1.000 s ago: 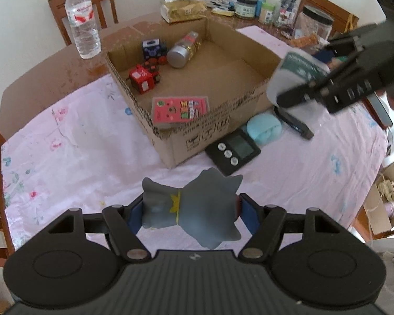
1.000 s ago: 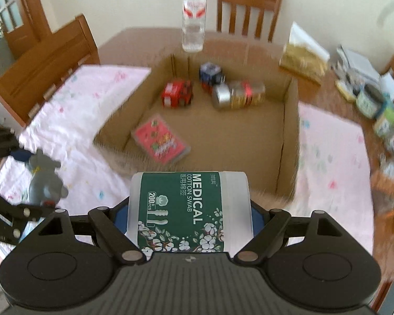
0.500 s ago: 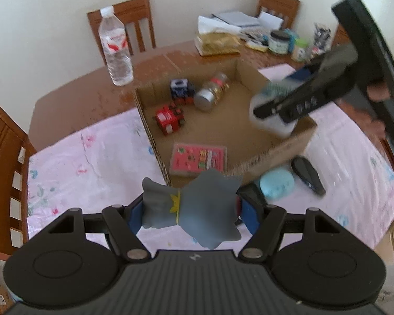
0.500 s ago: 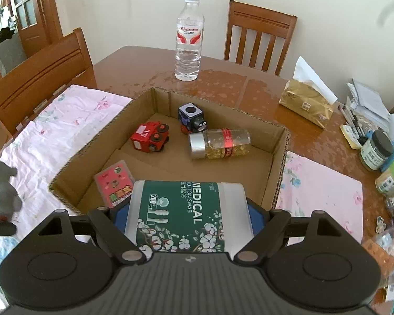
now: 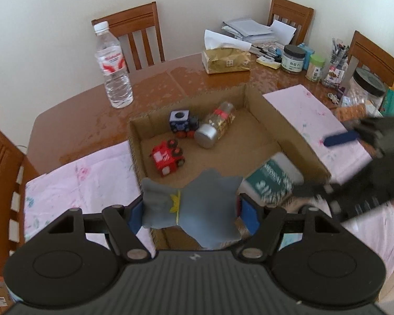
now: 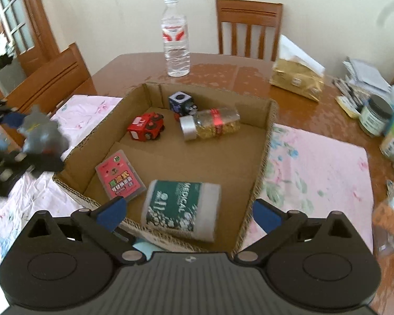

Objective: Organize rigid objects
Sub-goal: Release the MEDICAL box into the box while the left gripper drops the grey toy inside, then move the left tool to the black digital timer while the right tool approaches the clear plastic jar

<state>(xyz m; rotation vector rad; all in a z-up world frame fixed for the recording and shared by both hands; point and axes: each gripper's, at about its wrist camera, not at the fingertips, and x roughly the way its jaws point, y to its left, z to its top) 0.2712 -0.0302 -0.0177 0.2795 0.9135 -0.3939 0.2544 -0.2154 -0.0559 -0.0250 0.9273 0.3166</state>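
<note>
Right gripper point(image 6: 187, 211) stands with its jaws opening wide; the cotton swab box point(image 6: 181, 208) lies between them but clear of both pads, apparently just let go. That box rests inside the cardboard box point(image 6: 269, 141), in the near corner, just beside the pink card pack point(image 6: 119, 176). Farther in lie the red toy truck point(image 6: 145, 127), the blue toy cube point(image 6: 181, 102) and the capsule bottle point(image 6: 210, 124) on its side.

Left gripper point(image 5: 190, 211) is clenched on the grey figure point(image 5: 190, 204), pads pressed to both its flanks. In the right wrist view the figure hangs beside the carton's left wall, outside it.

Step in hand, as judged: deposit of the swab box is finishing; the figure is next for placement. The next move calls for the right gripper to withdraw upward without knocking the near wall, and for the left to carry the figure over the rim to the bare floor in the carton's middle before releasing. The water bottle point(image 6: 176, 39) on the counter point(image 6: 223, 71) stands well apart.
</note>
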